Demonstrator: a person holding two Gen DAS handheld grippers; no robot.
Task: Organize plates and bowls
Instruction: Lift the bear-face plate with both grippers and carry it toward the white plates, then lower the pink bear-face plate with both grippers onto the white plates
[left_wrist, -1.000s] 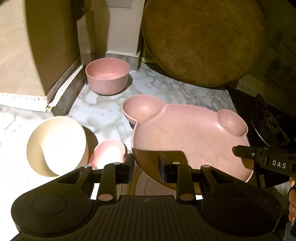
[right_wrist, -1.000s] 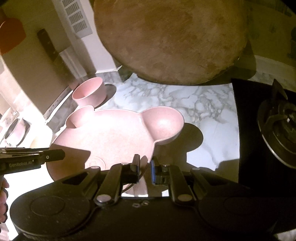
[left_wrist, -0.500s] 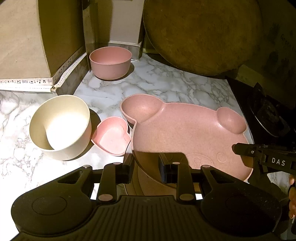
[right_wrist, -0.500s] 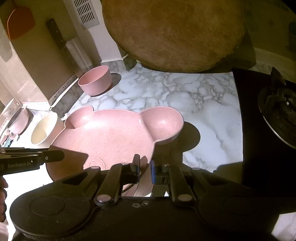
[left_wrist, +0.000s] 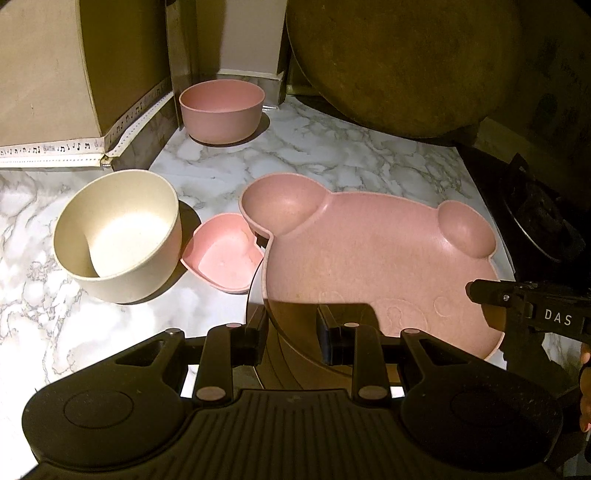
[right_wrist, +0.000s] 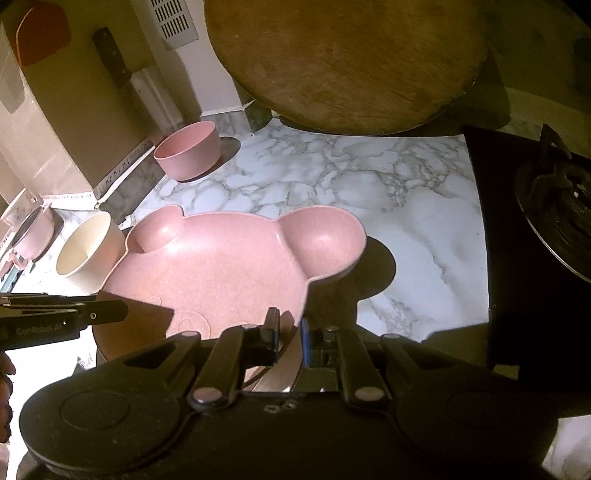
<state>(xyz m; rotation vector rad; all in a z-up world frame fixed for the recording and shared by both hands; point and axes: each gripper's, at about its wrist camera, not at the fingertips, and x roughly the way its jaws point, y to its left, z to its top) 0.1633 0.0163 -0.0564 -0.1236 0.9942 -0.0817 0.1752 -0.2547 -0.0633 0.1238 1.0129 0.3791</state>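
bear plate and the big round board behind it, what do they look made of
Bear plate: probably moulded plastic or a plant-fibre blend, matte pink with fine speckles and a thin rim. Round board: looks like wood, dull brown, worn and faintly scratched. Counter: glossy marble pattern, possibly a stuck-on film, since its edge by the stove looks sheet-thin.

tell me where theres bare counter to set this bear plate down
Bare marble lies between the pink bowl, the round wooden board and the stove, right of the bear plate. It is crowded on the left, by the cream bowl and heart dish.
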